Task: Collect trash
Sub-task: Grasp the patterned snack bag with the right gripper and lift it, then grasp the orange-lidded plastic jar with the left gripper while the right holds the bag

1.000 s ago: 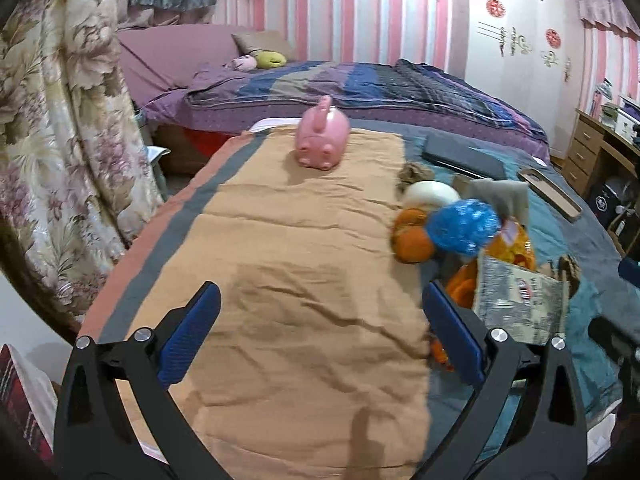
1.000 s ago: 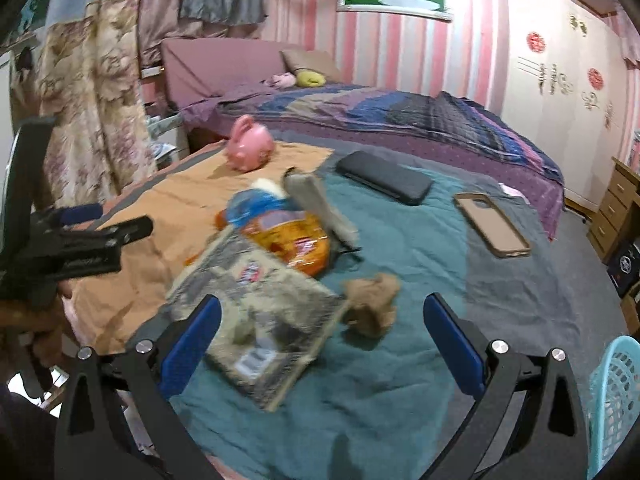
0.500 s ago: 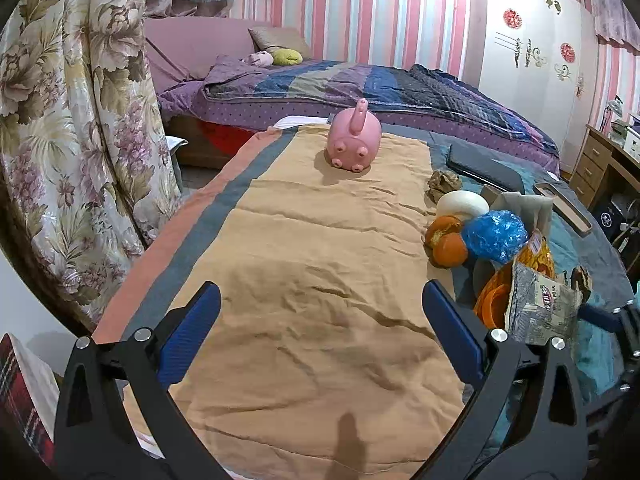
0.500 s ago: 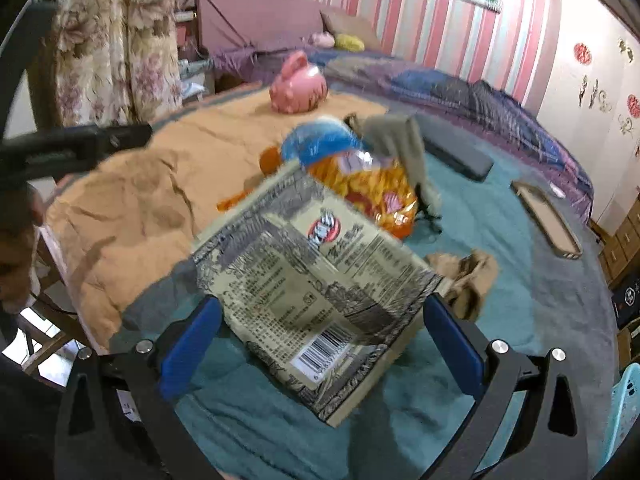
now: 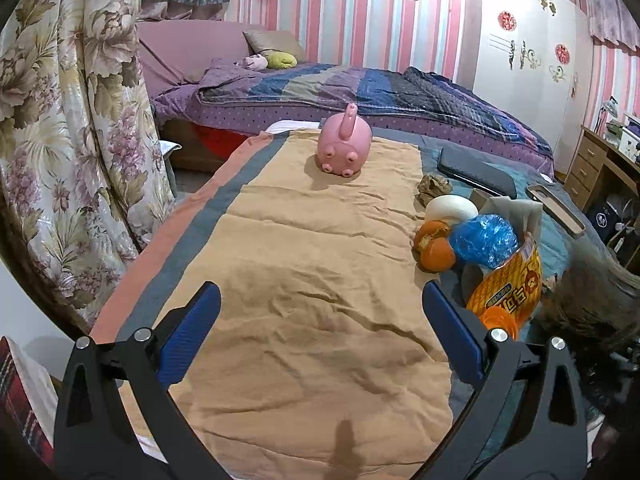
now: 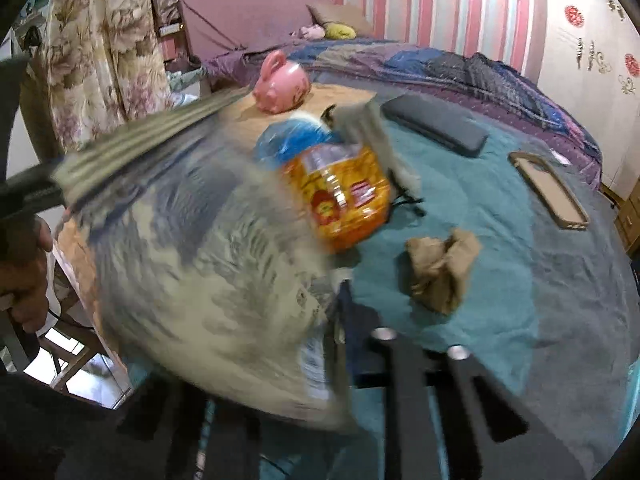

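Right gripper (image 6: 340,320) nearest the lens: its jaws have just been closing and now pinch the edge of a grey printed snack bag (image 6: 208,264), which is blurred, fills the lower left of the right wrist view and tilts up off the bed cover (image 6: 500,280). Left gripper (image 5: 320,332) has its jaws spread wide, nothing between them, hovering over the tan cloth (image 5: 312,280). Just beyond the grey bag lies an orange snack packet (image 6: 344,200), touching a blue plastic wad (image 6: 288,144) behind it. To the right of the orange packet, apart from it, sits a crumpled brown paper (image 6: 440,272). In the left wrist view, two orange peels (image 5: 434,242) and a white rounded object (image 5: 450,208) sit just beside the blue wad. Further out, a phone case (image 6: 548,192) and a dark flat case (image 6: 436,124). Farthest from the grey bag, a pink piggy bank (image 5: 344,148) at the tan cloth's far end.
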Available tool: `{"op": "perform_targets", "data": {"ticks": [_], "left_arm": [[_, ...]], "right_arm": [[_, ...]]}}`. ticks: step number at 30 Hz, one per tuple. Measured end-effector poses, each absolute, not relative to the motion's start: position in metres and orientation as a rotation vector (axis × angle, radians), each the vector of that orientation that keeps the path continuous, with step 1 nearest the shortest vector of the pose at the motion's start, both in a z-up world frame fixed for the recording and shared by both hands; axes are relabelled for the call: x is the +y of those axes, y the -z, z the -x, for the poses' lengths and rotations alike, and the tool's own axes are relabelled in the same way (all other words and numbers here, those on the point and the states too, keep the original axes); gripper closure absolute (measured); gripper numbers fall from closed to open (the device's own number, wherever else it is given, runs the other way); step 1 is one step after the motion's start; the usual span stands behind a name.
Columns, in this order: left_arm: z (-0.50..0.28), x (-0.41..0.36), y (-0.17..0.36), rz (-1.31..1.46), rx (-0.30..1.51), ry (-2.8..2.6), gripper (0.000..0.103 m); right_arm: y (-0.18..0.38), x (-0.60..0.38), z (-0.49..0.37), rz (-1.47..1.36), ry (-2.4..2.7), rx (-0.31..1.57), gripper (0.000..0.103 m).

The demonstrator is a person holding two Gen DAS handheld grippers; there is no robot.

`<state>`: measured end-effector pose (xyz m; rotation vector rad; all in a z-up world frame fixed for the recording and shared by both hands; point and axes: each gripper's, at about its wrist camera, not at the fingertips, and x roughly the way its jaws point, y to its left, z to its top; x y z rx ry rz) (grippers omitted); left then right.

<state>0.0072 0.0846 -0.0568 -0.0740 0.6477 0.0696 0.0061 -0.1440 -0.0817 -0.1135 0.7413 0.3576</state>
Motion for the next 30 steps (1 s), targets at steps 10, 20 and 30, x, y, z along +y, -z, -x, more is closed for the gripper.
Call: {"op": "perform_targets", "data": {"ticks": [10, 20, 30], "left_arm": [[-0.002, 0.052, 0.054, 0.044, 0.63, 0.04, 0.006], [-0.003, -0.016, 0.07, -0.008, 0.693, 0.231, 0.015], [-0.018, -0.038, 0.097, -0.063, 0.79, 0.243, 0.045]], "right_arm": [[0.025, -0.175, 0.024, -0.002, -0.343, 0.508, 0.099], [0.02, -0.211, 0.016, -0.059, -0.29, 0.515, 0.099], [0.023, -0.227, 0.012, -0.08, -0.279, 0.535, 0.099]]}}
